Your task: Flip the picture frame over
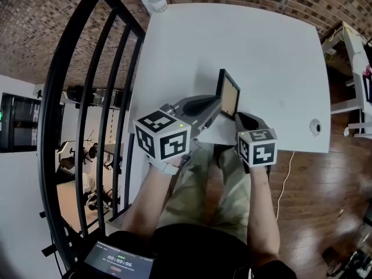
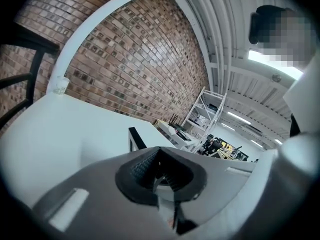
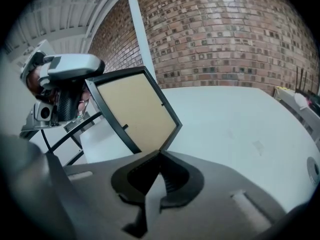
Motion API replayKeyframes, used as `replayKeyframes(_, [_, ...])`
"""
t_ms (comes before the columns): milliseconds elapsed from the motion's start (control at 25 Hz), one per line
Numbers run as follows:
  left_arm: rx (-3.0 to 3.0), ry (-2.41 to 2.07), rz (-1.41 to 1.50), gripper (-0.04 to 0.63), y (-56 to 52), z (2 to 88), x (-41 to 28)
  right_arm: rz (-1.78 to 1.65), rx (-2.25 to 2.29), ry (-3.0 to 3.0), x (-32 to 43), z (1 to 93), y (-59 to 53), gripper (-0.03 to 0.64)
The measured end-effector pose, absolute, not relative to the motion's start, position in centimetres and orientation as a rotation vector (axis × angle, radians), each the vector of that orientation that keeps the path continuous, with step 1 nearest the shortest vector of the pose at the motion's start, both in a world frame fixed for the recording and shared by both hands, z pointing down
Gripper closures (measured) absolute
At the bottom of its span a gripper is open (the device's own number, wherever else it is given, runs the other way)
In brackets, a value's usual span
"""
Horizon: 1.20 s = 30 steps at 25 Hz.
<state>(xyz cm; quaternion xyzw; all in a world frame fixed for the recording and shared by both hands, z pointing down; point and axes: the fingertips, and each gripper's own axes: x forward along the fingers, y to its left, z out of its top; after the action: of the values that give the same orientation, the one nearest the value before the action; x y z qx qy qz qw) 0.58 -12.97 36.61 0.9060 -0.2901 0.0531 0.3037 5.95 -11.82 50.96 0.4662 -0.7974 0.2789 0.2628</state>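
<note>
- one picture frame (image 1: 228,93), dead centre
- two grippers: left gripper (image 1: 215,106) and right gripper (image 1: 242,120)
- one white table (image 1: 261,51)
- one little cup (image 1: 157,2), top edge
- one tablet screen (image 1: 119,262), bottom left

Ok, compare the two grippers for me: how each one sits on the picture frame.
The right gripper pinches a corner of the picture frame; the left gripper closes on its opposite edge. The right gripper's view shows the frame's tan face, the left gripper's only a black edge. Both have their fingers shut.
</note>
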Motion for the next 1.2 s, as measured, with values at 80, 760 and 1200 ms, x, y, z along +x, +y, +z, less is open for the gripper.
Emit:
replayKeyframes(80, [2.410,-0.748,0.152,0.583,-12.8,36.5,1.2,0.763,1.258,-2.171,5.9,50.9,-11.8,0.624])
replayKeyframes(760, [2.449,-0.623,0.088,0.583,-12.0,34.9,5.2,0.817,1.258,-2.228,6.9,50.3,-11.6,0.624])
replayKeyframes(1200, [2.471,-0.562,0.087,0.583,-11.6,34.5,8.0,0.825,1.249,-2.240,7.9,50.2,-11.5,0.624])
